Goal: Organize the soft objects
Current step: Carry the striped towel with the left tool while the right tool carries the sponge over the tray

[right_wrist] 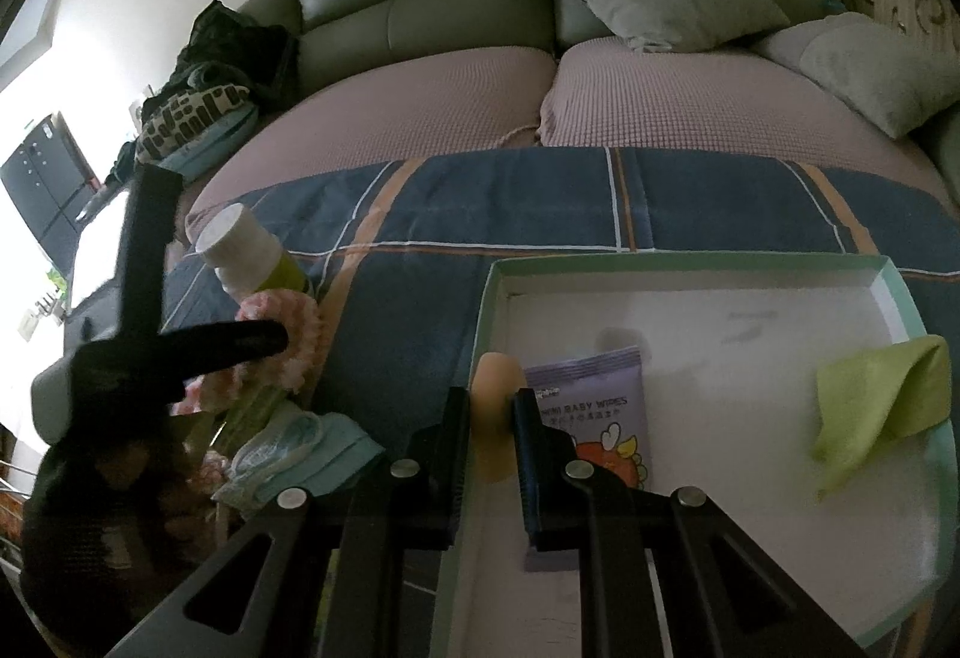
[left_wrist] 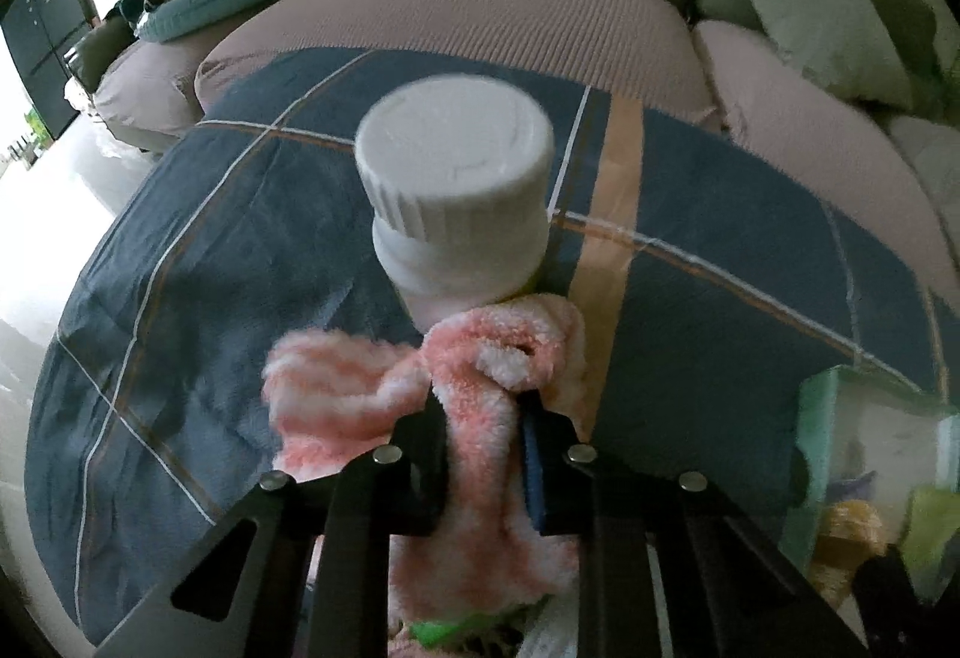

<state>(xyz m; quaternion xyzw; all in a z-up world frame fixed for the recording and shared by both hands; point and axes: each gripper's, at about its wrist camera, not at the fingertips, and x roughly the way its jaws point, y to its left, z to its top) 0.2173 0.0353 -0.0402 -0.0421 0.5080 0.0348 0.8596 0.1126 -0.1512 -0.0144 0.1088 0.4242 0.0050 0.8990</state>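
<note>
sofa [right_wrist: 468, 100]: behind the table, pillows and a plush dog on it.
blue plaid cloth [left_wrist: 210, 250]: covers the table where the work happens.
box [right_wrist: 690, 262]: green-rimmed tray at right; already holds a green cloth [right_wrist: 876, 412] and a baby wipes pack [right_wrist: 600, 406].
white-capped bottle [left_wrist: 459, 178]: stands just behind the sock, hard, probably stays out.
pink sock [left_wrist: 480, 406]: fluffy, clamped in the left gripper [left_wrist: 480, 412], not yet in the box.
face mask [right_wrist: 300, 448]: left of the box, waiting.
right gripper [right_wrist: 491, 418]: closed on a beige soft piece [right_wrist: 495, 376] over the box's near-left corner.
progress: judged roughly half done.
</note>
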